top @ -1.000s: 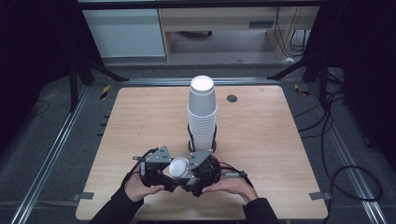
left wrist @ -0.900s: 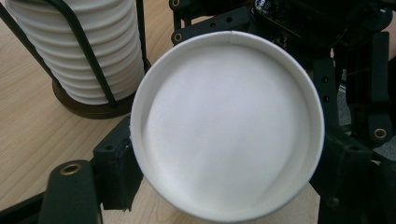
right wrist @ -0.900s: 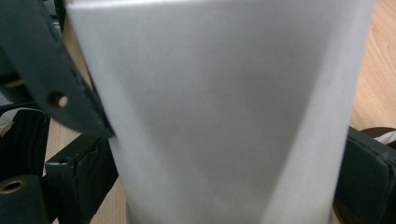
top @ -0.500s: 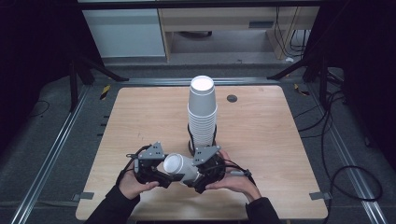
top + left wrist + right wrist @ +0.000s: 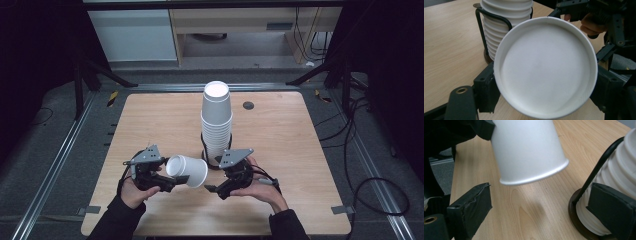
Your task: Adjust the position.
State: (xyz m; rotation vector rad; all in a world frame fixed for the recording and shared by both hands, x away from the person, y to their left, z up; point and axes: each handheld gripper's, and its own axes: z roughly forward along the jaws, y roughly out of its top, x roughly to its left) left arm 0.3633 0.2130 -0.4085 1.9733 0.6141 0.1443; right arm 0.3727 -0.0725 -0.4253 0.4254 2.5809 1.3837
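Left gripper [image 5: 172,182] fingers clamped on single white cup [image 5: 188,170], held on its side above tabletop [image 5: 150,120], rim toward stack. Right gripper [image 5: 216,189] fingers spread wide, grasping nothing (cup just beside them, apart). Tall cup stack [image 5: 216,117] upright in black wire holder [image 5: 489,32], mid-tabletop, just behind grippers.

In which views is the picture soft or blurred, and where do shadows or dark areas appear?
High view: table evenly lit, surroundings almost black. Left gripper view: the single cup's base is soft, so close to the lens; the cup stack behind is sharper. Right gripper view: the cup casts a faint shadow on the wood beneath it; the right hand-held gripper has blurred near jaws.
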